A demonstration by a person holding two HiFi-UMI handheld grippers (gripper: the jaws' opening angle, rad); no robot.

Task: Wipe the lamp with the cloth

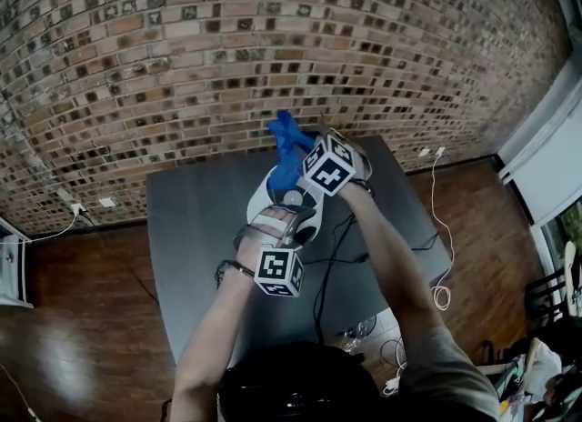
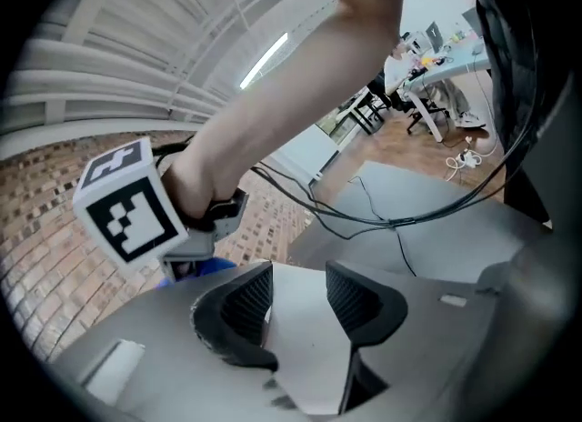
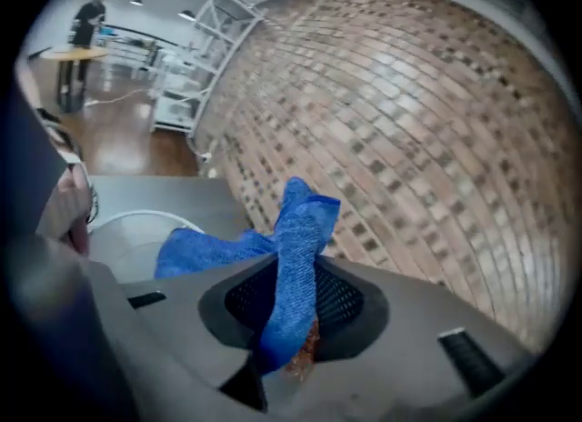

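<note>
Well, right fingers pinch the cloth, left fingers clamp the lamp (hold it steady); better wipe lightly.

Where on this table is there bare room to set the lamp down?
The table is bare along its left side, from the brick wall to its near edge. Lamp and blue cloth crowd the middle; black cables cross the near right.
</note>
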